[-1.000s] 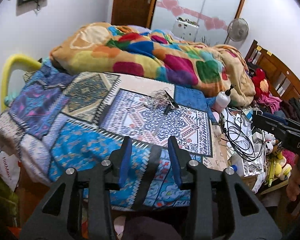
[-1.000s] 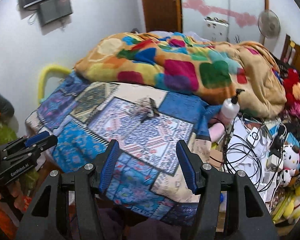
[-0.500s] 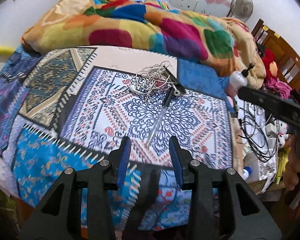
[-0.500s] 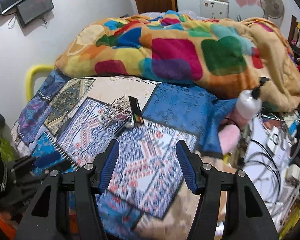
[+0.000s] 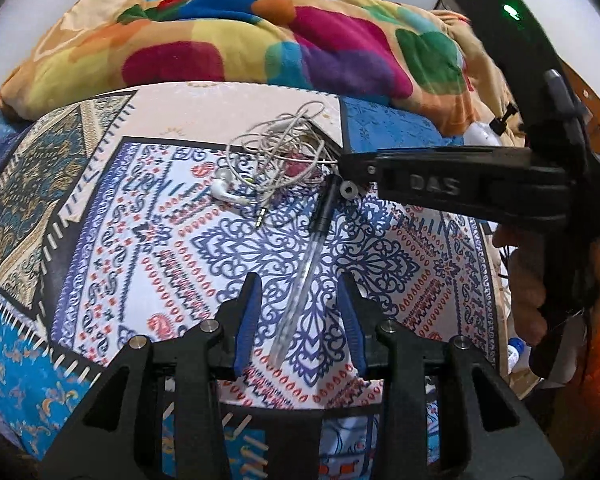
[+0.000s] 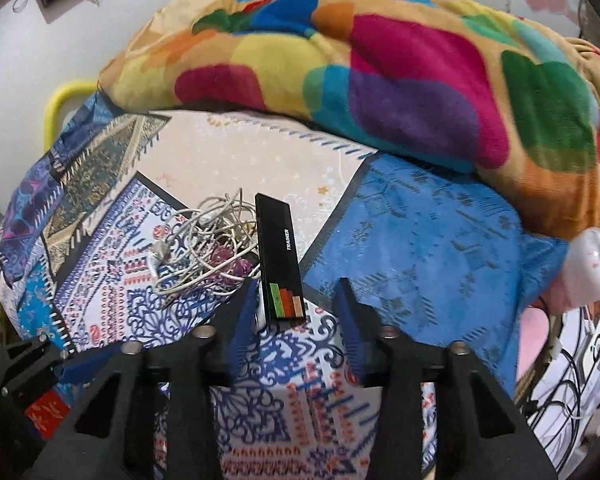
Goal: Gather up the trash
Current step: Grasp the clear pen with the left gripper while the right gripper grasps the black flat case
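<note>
On the patterned bedspread [image 5: 140, 240] lie a tangle of white earphone wires [image 5: 280, 152], a clear pen with a black cap [image 5: 325, 208] and a flat black box marked TRAINER [image 6: 280, 256]. My left gripper [image 5: 300, 312] hangs low over the pen. Its jaws are closing, the pen's clear end lies between them, and the pads do not touch it. My right gripper [image 6: 296, 308] has its jaws closing around the near end of the black box without pressing on it. In the left wrist view the right gripper [image 5: 346, 168] reaches in beside the wires [image 6: 208, 248].
A thick multicoloured blanket [image 6: 380, 80] is heaped across the far half of the bed. A white pump bottle [image 6: 588, 268] and loose cables [image 6: 572, 380] crowd the right side. A yellow rail [image 6: 56, 108] stands at the left. A hand [image 5: 528, 292] holds the right gripper.
Both grippers have dropped towards the bed and closed in on the small pile of things. The right jaws have narrowed a lot, the left jaws slightly. The pen now lies between the left fingers.
</note>
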`<state>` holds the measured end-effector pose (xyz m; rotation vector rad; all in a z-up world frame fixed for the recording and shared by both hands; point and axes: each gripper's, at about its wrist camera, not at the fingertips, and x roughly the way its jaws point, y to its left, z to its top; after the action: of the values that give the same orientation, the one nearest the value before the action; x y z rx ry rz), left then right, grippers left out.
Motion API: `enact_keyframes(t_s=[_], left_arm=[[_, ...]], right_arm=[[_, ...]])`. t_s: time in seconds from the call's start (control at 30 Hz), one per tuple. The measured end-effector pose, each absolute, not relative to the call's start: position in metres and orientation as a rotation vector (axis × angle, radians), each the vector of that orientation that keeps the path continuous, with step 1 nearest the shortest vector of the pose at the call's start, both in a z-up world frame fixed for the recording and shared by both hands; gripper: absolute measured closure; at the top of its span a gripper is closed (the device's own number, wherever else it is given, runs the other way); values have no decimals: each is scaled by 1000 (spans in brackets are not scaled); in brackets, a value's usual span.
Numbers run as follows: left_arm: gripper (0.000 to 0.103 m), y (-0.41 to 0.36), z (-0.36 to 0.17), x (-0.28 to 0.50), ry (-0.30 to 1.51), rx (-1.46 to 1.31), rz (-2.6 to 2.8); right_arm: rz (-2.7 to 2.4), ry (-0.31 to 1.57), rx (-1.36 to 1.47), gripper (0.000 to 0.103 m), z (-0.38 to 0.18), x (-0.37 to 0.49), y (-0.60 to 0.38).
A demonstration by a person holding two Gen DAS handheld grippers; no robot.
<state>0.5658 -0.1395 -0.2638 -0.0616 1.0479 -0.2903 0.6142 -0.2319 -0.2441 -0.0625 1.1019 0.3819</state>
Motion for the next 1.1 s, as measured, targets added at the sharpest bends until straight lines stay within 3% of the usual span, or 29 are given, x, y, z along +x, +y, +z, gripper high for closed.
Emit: enact_keyframes(t_s=[0.1,0.17,0.33,0.77,1.1], left_arm=[[92,-148,-268,565,1044,-33,-310],[95,-152,-269,562,1030,-11,-300],[96,-152,-268,551,1058,-63,-315],[96,-131,-265,500,1144,-93,-255],[95,-133,-264,507,1179,-95,-258]], right_arm=[[380,1088,-55,81,-245,613,-235],[381,1079,-42,87,-243,610,-239],[373,1091,-26,97,-238,601,-251],[354,1209,51,99,-245,531,-289],[387,1240,27,99,-245,503,-287]])
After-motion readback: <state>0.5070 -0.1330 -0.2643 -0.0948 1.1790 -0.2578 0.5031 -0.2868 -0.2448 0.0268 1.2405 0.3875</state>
